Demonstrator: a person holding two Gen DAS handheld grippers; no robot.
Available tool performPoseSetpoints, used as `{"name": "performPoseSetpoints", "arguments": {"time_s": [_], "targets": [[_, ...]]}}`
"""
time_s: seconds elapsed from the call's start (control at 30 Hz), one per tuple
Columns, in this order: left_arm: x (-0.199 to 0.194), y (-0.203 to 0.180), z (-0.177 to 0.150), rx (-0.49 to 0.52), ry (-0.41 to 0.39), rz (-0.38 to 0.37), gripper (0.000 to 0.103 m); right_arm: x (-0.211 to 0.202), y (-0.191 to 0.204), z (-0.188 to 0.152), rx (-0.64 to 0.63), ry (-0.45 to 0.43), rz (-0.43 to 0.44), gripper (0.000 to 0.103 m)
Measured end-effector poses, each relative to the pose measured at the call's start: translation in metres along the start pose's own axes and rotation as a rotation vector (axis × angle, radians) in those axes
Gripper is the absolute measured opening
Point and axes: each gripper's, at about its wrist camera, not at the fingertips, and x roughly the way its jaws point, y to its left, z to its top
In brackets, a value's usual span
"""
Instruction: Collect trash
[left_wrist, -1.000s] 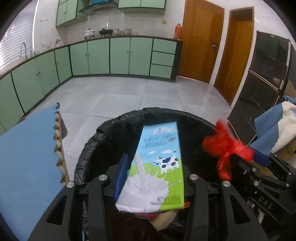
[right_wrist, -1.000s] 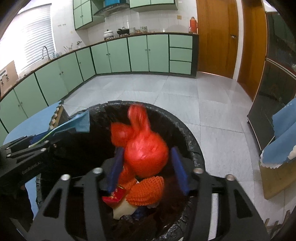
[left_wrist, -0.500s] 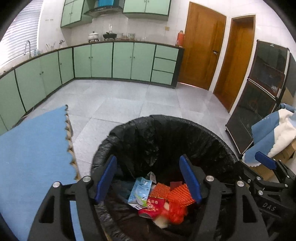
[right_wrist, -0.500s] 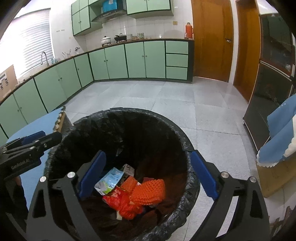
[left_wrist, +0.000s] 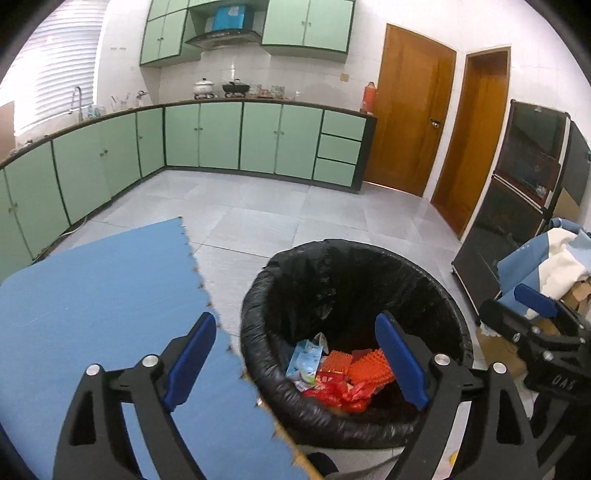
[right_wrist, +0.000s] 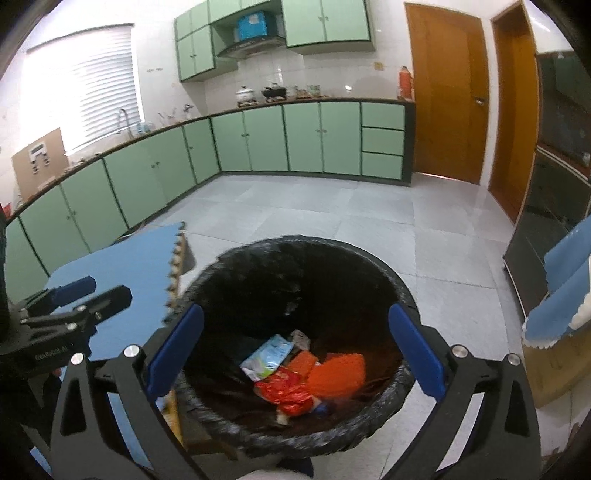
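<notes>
Round trash bin lined with a black plastic bag: upright on the floor, mouth open, liner folded over the rim. At the bin bottom, left side: light-blue milk carton, lying flat and tilted. Just beside it, to the right: orange foam netting. In front of both: crumpled red plastic bag, touching the netting.

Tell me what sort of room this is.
A home kitchen, most likely. Green cabinets run under a long counter with a tap by the window, and pots sit beneath a range hood. A lined trash bin stands on the tiled floor.
</notes>
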Motion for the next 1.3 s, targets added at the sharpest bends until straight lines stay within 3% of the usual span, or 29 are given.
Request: {"name": "performPoseSetpoints", "arguments": {"time_s": [0.6, 1.3], "targets": [[-0.094, 0.030, -0.017, -0.008, -0.034, 0.099, 0.090, -0.071, 0.055, 0.007, -0.053, -0.050, 0.084, 0.098], [-0.136, 0.035, -0.015, -0.026, -0.087, 0.110, 0.094, -0.092, 0.080, 0.013, -0.114, -0.074, 0.098, 0.098]]}}
